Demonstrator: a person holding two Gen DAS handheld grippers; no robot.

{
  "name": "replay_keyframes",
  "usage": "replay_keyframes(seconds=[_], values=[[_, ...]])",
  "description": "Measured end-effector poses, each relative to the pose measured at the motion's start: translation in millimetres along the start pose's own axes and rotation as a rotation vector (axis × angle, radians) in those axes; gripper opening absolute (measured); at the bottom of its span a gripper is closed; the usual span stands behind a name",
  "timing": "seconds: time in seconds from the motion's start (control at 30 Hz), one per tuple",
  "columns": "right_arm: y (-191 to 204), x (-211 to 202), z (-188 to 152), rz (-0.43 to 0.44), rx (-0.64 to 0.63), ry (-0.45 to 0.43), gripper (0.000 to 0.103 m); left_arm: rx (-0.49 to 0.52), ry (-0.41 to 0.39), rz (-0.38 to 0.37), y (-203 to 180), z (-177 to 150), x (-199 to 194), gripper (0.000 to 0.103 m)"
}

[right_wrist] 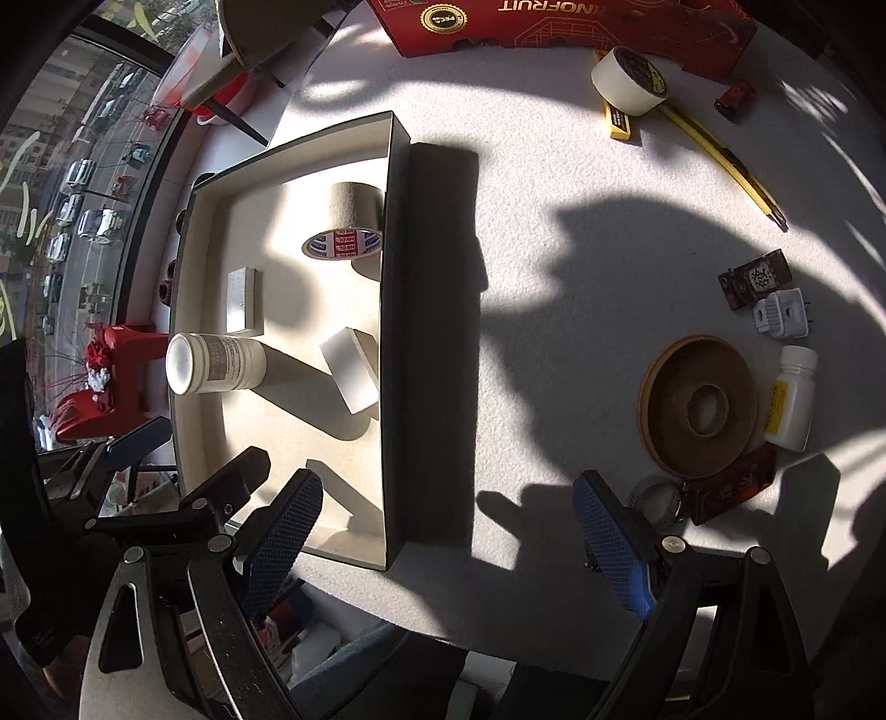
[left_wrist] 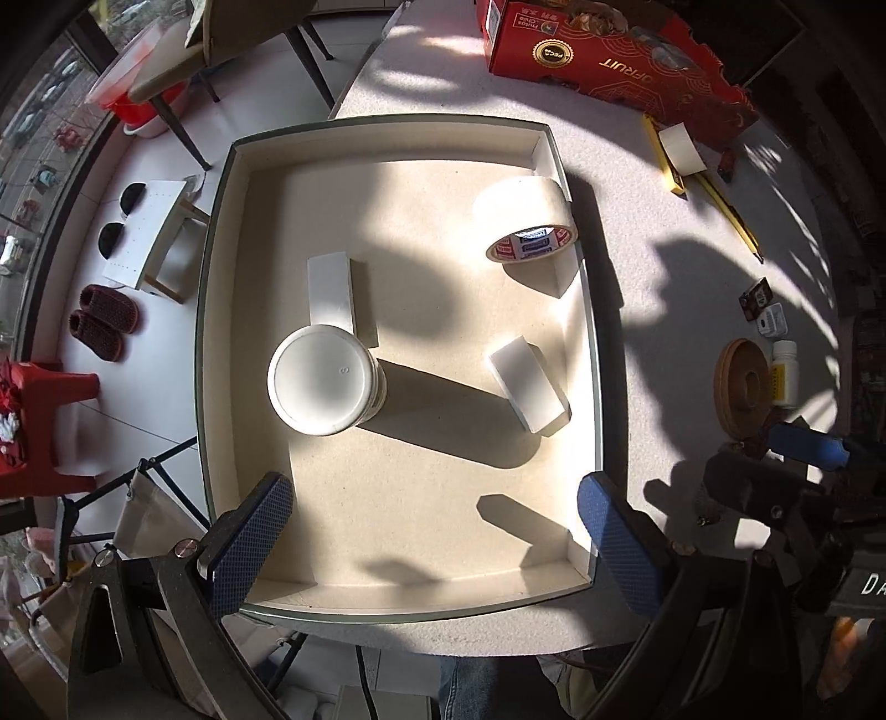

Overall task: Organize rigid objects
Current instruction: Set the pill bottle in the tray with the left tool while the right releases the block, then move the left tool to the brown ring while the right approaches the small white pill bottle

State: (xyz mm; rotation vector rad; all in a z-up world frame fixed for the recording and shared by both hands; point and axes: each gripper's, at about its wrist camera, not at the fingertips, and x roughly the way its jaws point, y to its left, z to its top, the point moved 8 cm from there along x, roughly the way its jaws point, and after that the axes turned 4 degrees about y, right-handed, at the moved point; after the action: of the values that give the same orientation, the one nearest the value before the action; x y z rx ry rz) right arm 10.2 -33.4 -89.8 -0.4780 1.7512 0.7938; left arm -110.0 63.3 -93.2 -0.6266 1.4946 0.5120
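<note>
A shallow cream-lined box (left_wrist: pixel 221 310) (right_wrist: pixel 396 332) sits on the white table. In it stand a white jar (left_wrist: pixel 324 382) (right_wrist: pixel 213 363), a tape roll (left_wrist: pixel 529 221) (right_wrist: pixel 349 221) and two white blocks (left_wrist: pixel 331 293) (left_wrist: pixel 529 390). My left gripper (left_wrist: pixel 434 545) is open and empty above the box's near end. My right gripper (right_wrist: pixel 448 545) is open and empty over the table, just right of the box. Loose items lie at right: a wooden ring (right_wrist: pixel 698 407), a small white bottle (right_wrist: pixel 792 399), a white plug (right_wrist: pixel 781 313) and a brown packet (right_wrist: pixel 753 279).
A red carton (right_wrist: pixel 554 22) stands at the back, with a second tape roll (right_wrist: pixel 628 80), a yellow box (right_wrist: pixel 620 122) and a yellow pencil (right_wrist: pixel 725 160) in front of it. A red-brown packet (right_wrist: pixel 731 493) and a metal disc (right_wrist: pixel 659 501) lie by my right finger. The table edge runs left of the box.
</note>
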Motion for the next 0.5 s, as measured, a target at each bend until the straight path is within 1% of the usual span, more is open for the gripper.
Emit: replay_keyframes(seconds=[0.17,0.23,0.33,0.4,0.5], values=[[-80.6,-15.0,-21.9,-0.049,0.192,-0.058,0.092,0.134,-0.016,-0.050,-64.1,12.4,-8.9,0.103],[-115.7,-15.4,-36.2,-0.065,0.281,-0.059,0.092,0.191,-0.010,-0.055,-93.7,15.5,-6.6,0.103],[-159.6,-11.4,-59.2,-0.077,0.374,-0.039,0.092,0.259,0.006,-0.059,-132.7,18.0,1.5,0.103],[-180.3,-9.1,-74.2,-0.077,0.411,-0.027,0.092,0.293,0.012,-0.055,-162.3,21.2,10.1,0.103],[-197.7,-5.6,-91.5,-0.062,0.444,-0.011,0.092,0.312,0.034,-0.048,-195.3,27.0,29.9,0.103]])
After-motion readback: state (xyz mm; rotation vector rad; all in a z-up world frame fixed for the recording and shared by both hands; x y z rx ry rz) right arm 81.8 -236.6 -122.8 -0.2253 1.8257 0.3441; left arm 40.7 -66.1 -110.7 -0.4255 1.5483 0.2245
